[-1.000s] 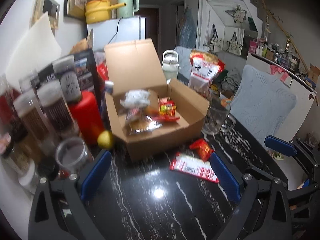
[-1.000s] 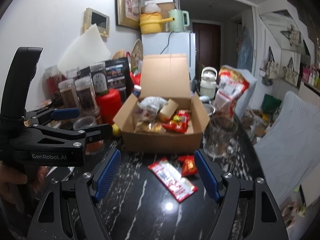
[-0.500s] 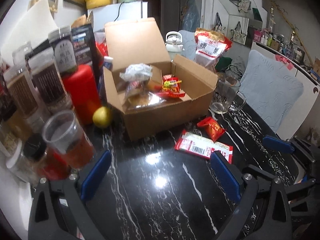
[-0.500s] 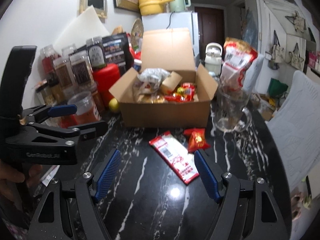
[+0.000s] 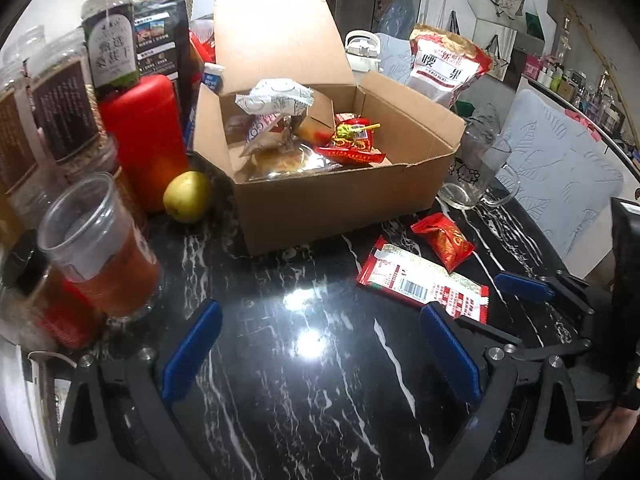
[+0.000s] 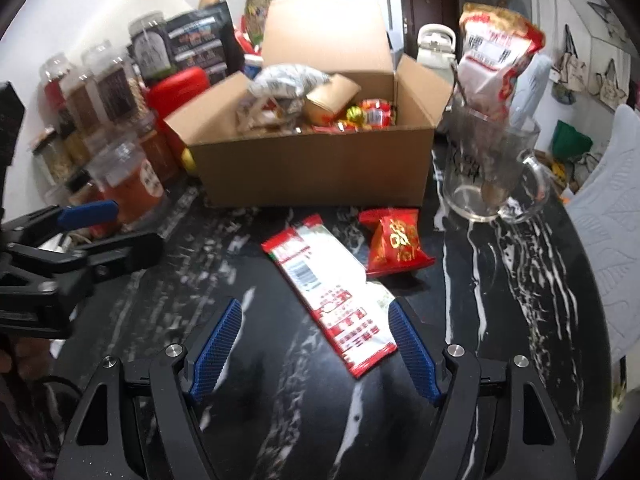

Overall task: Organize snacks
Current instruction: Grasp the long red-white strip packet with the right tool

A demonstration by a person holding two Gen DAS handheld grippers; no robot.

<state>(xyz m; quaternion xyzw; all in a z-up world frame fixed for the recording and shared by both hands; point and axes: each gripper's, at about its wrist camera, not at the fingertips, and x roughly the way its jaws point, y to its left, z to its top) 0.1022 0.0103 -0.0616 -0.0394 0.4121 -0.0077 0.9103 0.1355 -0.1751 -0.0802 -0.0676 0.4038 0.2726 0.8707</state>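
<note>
An open cardboard box [image 5: 320,200] [image 6: 316,172] holding several wrapped snacks stands on the black marble table. In front of it lie a long red-and-white snack packet [image 5: 424,284] [image 6: 336,296] and a small red snack pouch [image 5: 444,238] [image 6: 396,240]. My left gripper [image 5: 320,344] is open and empty, low over the table in front of the box. My right gripper [image 6: 316,332] is open and empty, its fingers on either side of the long packet's near end, above it. The right gripper's fingers [image 5: 520,282] show at the right of the left wrist view.
Jars and a plastic cup [image 5: 96,244] crowd the left side, with a red canister [image 5: 144,136] and a yellow-green fruit [image 5: 186,196]. A glass mug [image 6: 492,176] stands right of the box, a large snack bag [image 6: 496,60] behind it. A chair cushion [image 5: 560,172] is at right.
Both grippers have moved down and forward toward the table. The long packet now lies between my right gripper's fingers. The left gripper has come closer to the box.
</note>
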